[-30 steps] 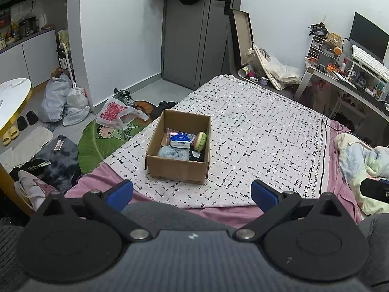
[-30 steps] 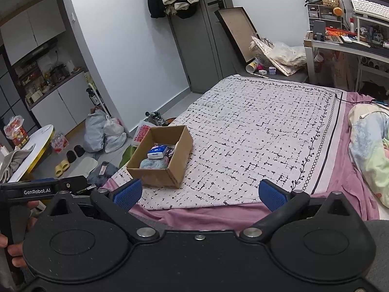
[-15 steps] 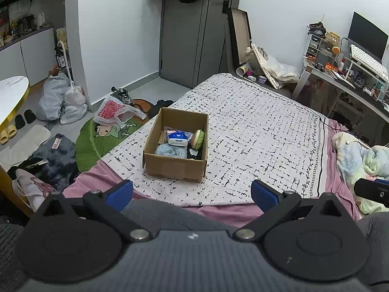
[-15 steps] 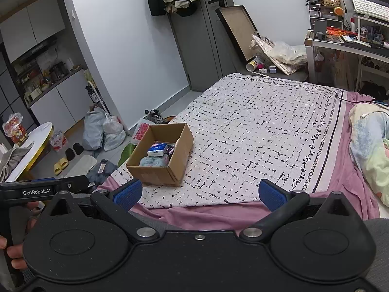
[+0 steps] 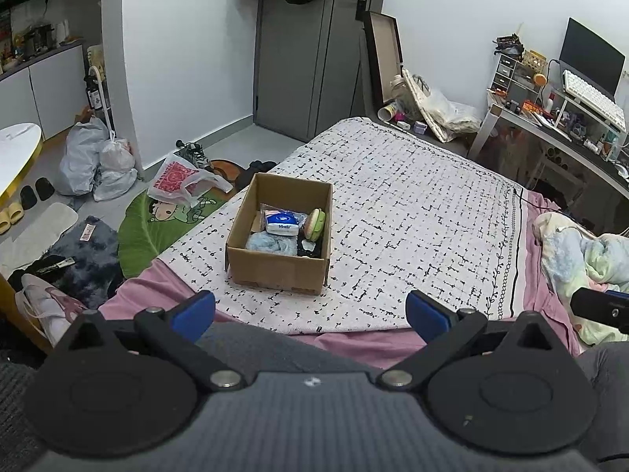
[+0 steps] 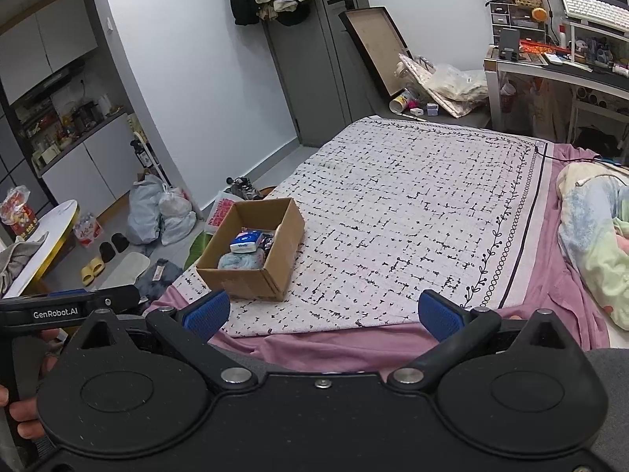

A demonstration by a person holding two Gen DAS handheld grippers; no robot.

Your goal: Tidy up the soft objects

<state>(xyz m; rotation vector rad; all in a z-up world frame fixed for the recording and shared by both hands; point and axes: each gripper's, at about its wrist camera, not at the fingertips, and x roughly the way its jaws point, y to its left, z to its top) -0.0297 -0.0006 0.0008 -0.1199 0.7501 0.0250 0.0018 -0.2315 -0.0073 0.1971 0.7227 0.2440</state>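
Left wrist view: the left hand-held gripper (image 5: 310,310) gapes wide, holding nothing. One box (image 5: 277,271) sits on the bed (image 5: 412,212) at 12 o'clock, holding one tissue pack (image 5: 280,225), one blue fluffy cloth (image 5: 271,244), one green plush (image 5: 316,225); a dark item beside them is unclear.

Right wrist view: the right hand-held gripper (image 6: 322,312) is likewise spread and empty. The box (image 6: 251,283) lies at 11 o'clock, its wall hiding the plush.

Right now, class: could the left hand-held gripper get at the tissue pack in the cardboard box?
Probably yes. The left hand-held gripper is open and empty; the tissue pack lies on top in the open-topped cardboard box, with only bare bedspread between them.
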